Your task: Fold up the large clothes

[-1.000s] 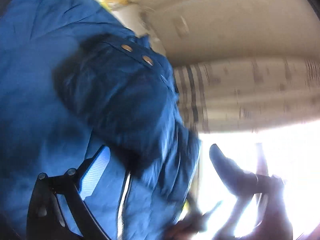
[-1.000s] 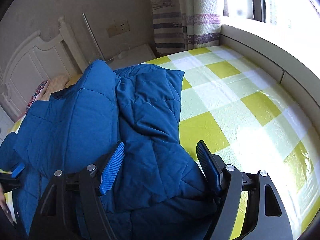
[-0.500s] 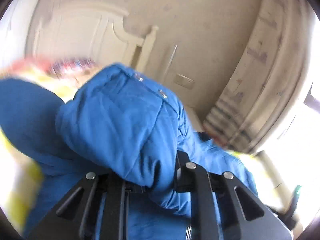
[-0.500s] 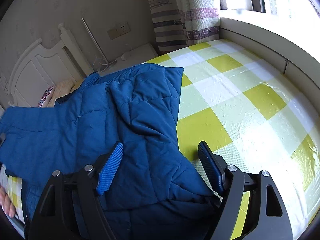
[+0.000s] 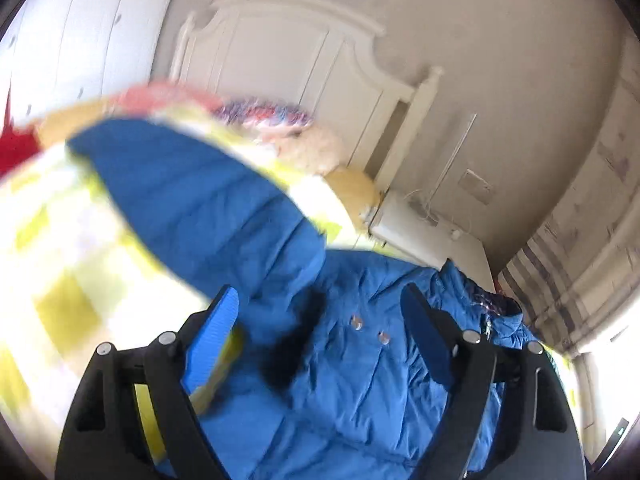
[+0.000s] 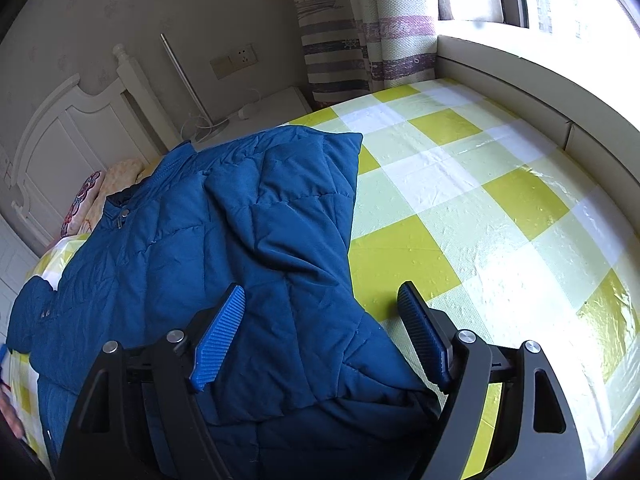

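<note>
A blue puffer jacket [image 6: 240,220] lies on the bed's yellow-and-green checked cover [image 6: 460,208], its right side folded in over the body. In the left wrist view the jacket [image 5: 360,380] shows two snap buttons [image 5: 356,323], dark fur trim [image 5: 296,340] and one sleeve [image 5: 192,200] stretching up-left, blurred. My left gripper [image 5: 320,294] hovers over the button area with its jaws opening and no cloth pinched between them. My right gripper [image 6: 322,292] stands open just above the jacket's lower right edge, its fingers [image 6: 220,336] clear of the cloth.
A white headboard [image 5: 300,60] and patterned pillows [image 5: 272,114] are at the bed's head. A white nightstand [image 6: 260,116] with a thin lamp pole, a striped curtain [image 6: 340,40] and the window ledge [image 6: 520,80] border the bed. A person's hand [image 6: 10,408] shows at the left edge.
My left gripper was shut on a bunched blue part of the jacket half a second ago; its jaws now stand apart and that part lies down. The right gripper has stayed put.
</note>
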`<state>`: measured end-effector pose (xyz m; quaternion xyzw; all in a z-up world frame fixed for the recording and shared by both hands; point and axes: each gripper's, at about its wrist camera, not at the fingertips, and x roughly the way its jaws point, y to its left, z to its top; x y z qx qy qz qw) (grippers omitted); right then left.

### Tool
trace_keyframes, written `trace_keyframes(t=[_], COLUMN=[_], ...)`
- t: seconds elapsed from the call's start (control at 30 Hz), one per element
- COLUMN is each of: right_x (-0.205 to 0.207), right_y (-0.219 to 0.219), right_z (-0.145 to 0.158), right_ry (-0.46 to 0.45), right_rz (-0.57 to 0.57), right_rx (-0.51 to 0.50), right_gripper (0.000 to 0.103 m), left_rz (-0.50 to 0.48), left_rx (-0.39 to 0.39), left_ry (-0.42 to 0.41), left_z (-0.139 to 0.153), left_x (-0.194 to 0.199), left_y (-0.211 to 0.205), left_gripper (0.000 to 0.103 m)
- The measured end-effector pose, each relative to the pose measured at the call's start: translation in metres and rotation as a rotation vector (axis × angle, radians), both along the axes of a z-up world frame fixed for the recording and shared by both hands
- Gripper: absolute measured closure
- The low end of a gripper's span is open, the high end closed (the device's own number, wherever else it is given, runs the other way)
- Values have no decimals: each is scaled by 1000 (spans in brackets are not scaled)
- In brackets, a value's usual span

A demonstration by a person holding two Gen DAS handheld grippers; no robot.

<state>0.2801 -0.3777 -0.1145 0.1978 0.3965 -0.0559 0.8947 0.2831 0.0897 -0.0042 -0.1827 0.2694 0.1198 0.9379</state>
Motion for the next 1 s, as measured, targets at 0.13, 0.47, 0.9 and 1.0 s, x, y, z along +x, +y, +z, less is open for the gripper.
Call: trace_keyframes(t=[0.13,0.47,0.9,1.0], right_x=[0,-3,63,73], right_y=[1,3,158,142], right_z=[0,4,17,9], right_ry=[1,-18,100,105], right_rz=[-1,-11,535,506], right_rx=[-2,-22,-455,-334], right_gripper=[27,26,21,16], left_rz=[-227,-394,-393,-395], left_rx=[193,352,351,343], left_ry=[95,331,337,336], left_z=[-6,-97,-101,-102], left_x=[30,63,72,73], left_y=[-57,-99,-104,-102], left_gripper=[15,2,2,2])
